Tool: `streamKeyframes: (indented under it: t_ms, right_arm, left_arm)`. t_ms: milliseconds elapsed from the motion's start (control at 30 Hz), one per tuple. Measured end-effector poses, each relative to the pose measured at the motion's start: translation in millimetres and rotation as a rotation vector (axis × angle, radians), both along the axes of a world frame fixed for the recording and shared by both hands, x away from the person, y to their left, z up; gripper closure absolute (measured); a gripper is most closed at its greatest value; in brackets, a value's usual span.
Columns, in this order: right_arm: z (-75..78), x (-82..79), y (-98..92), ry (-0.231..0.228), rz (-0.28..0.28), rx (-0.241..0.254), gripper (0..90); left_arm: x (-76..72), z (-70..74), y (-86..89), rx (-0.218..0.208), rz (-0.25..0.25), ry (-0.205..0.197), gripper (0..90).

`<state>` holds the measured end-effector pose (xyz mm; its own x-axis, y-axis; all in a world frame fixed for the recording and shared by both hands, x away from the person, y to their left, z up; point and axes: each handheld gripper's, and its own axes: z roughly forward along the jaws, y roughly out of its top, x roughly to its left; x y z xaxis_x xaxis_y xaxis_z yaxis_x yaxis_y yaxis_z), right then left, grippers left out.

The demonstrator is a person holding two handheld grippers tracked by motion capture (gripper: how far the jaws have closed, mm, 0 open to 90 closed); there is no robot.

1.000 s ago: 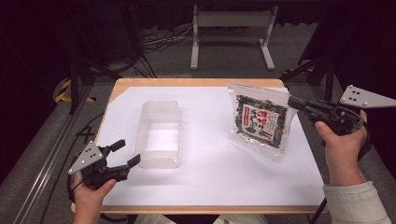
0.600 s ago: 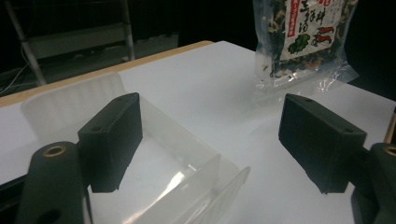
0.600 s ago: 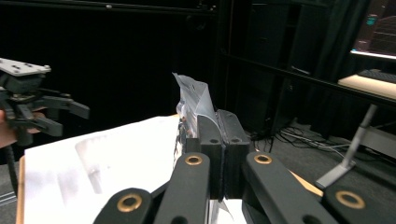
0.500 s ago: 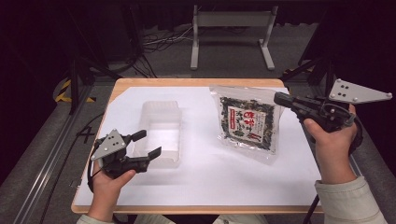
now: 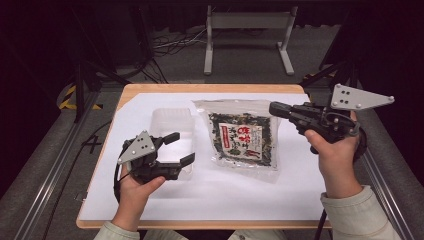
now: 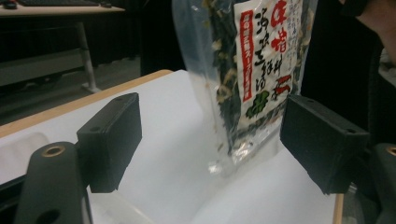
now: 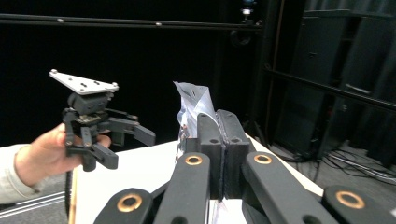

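Starting at the left, we hold the left tongs (image 5: 176, 149) with their blocky matte black jaws spread apart and nothing between them, hovering at the near end of the tub (image 5: 172, 131), a rounded rectangular box of clear, frosted-looking plastic lying on the white sheet (image 5: 240, 190) that covers the wooden desk (image 5: 210, 88). Next comes the bag (image 5: 242, 137), a flat, glossy, crinkled clear pouch of dark green flakes with a red and white label; it hangs tilted above the sheet, its lower corner at or just over the paper. At the right, our right tongs (image 5: 274, 108) are clenched on the bag's edge, the film pinched between their flat black pads.
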<state>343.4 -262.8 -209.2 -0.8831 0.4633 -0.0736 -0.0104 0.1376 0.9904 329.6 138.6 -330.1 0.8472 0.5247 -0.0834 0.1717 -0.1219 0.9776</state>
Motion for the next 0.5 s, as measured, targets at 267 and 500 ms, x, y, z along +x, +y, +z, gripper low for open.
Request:
streamKeyframes:
  t_ms: [267, 500]
  right_arm:
    - [2.1, -3.2, 19.5, -0.004, 0.064, 0.017, 90.0]
    - [2.4, -7.4, 29.5, 0.003, 0.113, 0.032, 90.0]
  left_arm:
    - [4.2, 3.1, -12.8, -0.024, -0.042, -0.008, 20.9]
    - [5.8, 3.5, -20.4, -0.108, -0.123, -0.030, 16.9]
